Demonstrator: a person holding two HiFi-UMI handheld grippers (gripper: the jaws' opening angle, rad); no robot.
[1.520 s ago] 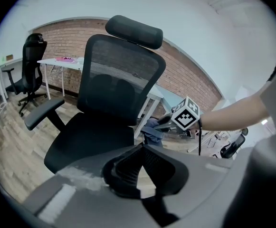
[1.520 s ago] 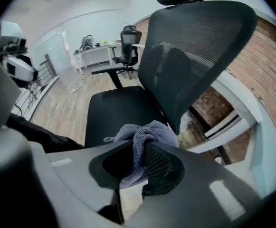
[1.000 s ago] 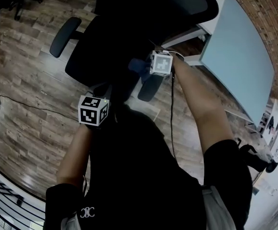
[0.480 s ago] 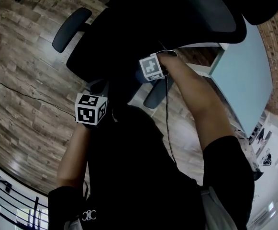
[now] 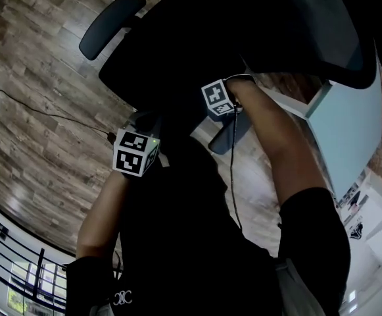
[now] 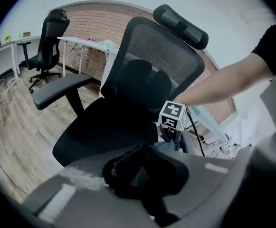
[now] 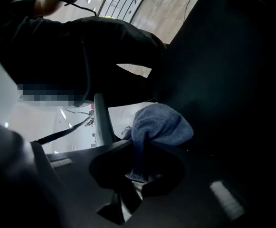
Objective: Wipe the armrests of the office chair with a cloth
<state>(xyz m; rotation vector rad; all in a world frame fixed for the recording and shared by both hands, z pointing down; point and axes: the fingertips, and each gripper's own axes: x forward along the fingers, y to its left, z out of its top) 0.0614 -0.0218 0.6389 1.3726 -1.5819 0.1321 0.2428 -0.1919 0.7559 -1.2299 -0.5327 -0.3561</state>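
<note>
The fingers (image 7: 110,161) of the right gripper (image 7: 140,150) are pressed together on a blue cloth (image 7: 160,125), seen in the right gripper view. The cloth is bunched. Its bulk swells past the fingertips toward 1 o'clock and a short tail hangs between the fingers toward 7 o'clock, so its long axis runs 1 to 7 o'clock. The left gripper (image 6: 140,151) has its jaws closed with nothing between them, and it points at the seat of the office chair (image 6: 104,129). In the left gripper view the chair's mesh back rises toward 12 o'clock, with the headrest (image 6: 180,25) at 1 o'clock of it. In the head view the near armrest (image 5: 225,137) lies just under the right gripper's marker cube, its pad running 1 to 7 o'clock. Whether the cloth touches this pad cannot be told. The far armrest (image 5: 112,17) stands well apart at 10 o'clock of the seat, its pad lying 2 to 8 o'clock, with neither gripper on it. A pale desk (image 5: 348,137) stands at 3 o'clock of the chair, on a wooden floor (image 5: 39,91).
</note>
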